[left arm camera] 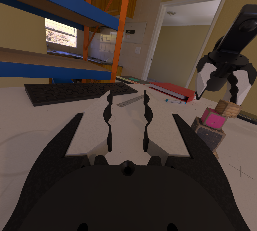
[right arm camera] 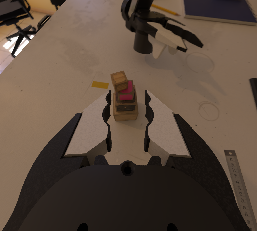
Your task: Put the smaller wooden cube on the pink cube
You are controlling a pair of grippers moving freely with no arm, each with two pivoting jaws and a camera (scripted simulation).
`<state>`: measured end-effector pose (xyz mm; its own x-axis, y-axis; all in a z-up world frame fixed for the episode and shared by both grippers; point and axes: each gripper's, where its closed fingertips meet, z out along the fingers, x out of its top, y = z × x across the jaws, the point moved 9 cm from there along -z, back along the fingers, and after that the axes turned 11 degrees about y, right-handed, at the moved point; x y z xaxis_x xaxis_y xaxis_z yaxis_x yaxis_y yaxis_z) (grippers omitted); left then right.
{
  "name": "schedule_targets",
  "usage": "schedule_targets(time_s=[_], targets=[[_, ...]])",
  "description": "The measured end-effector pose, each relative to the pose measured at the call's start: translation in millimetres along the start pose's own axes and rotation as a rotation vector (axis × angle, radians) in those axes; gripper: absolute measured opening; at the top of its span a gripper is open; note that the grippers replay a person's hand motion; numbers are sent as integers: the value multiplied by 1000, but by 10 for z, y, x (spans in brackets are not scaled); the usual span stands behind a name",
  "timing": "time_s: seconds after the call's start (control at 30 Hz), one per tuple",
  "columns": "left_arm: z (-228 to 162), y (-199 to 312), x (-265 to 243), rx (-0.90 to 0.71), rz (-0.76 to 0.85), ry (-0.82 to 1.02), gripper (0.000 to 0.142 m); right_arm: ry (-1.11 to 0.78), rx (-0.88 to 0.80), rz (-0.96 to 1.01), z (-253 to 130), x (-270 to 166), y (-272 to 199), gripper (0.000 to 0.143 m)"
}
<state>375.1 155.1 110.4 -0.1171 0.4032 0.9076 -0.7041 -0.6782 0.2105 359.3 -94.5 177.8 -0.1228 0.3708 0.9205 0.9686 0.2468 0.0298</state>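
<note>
Item one, nearest my lens: right gripper (right arm camera: 128, 92), jaws parted to a middling width, holding nothing, poised above the stack.

Item two: smaller wooden cube (right arm camera: 119, 82), resting on the pink cube (right arm camera: 125, 94), set off-centre so that it overhangs one side and sits turned against the cube below. Neither of my grippers touches it.

Item three: pink cube, seated on a dark-painted cube (right arm camera: 125, 107), which in turn sits on a larger plain wooden cube (right arm camera: 125, 116). The whole stack stands toward the middle of the bench (right arm camera: 62, 64), well apart from its edges.

Item four: left gripper (left arm camera: 127, 92), jaws likewise parted and empty, pointing level across the bench toward a black keyboard (left arm camera: 77, 92) and a steel ruler (left arm camera: 129, 101) at the far edge.

Status: placement looks done and released. Remaining, in my judgement: back away cleanly; the overhang makes the top cube liable to tip if nudged.
</note>
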Motion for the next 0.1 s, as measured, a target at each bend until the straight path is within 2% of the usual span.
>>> schedule_targets(time_s=[0.1], targets=[[2, 3, 0, 3, 6, 0, 45, 88, -98, 10, -88, -53, 16, 48]])
